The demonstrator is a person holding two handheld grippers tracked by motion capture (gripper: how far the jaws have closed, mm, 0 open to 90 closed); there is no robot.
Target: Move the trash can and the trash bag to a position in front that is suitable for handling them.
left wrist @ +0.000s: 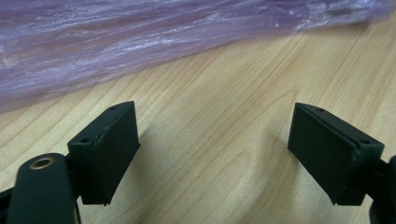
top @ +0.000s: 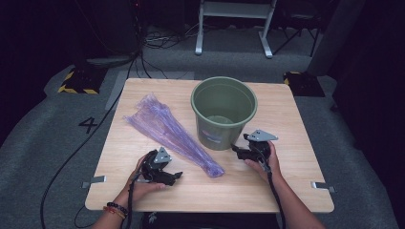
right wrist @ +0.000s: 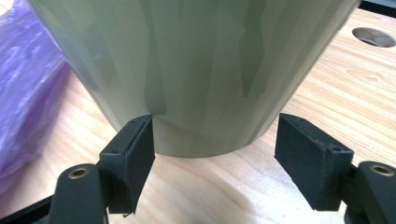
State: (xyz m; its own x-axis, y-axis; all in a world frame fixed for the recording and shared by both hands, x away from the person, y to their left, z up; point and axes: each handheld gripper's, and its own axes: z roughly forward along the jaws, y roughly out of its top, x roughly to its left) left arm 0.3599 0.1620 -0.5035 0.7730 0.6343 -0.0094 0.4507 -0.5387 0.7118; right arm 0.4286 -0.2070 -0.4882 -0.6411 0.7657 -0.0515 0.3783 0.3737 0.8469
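Note:
A green plastic bucket [top: 223, 112] stands upright on the wooden table [top: 286, 186]. A folded purple plastic bag [top: 167, 129] lies flat to its left, running diagonally toward the front. My left gripper [top: 177, 175] rests near the bag's narrow front end, jaws open and empty over bare wood, with the bag [left wrist: 140, 42] just beyond them. My right gripper [top: 235, 149] sits at the bucket's front right, pointing at its base. Its jaws stand open, and the bucket [right wrist: 196, 70] rises close in front of them without being gripped.
The table's front and right parts are bare wood. A round hole [right wrist: 373, 36] shows in the tabletop past the bucket. Metal clamps [top: 93, 181] sit at the table's front corners. Cables and a stand's legs [top: 234, 28] lie on the floor behind.

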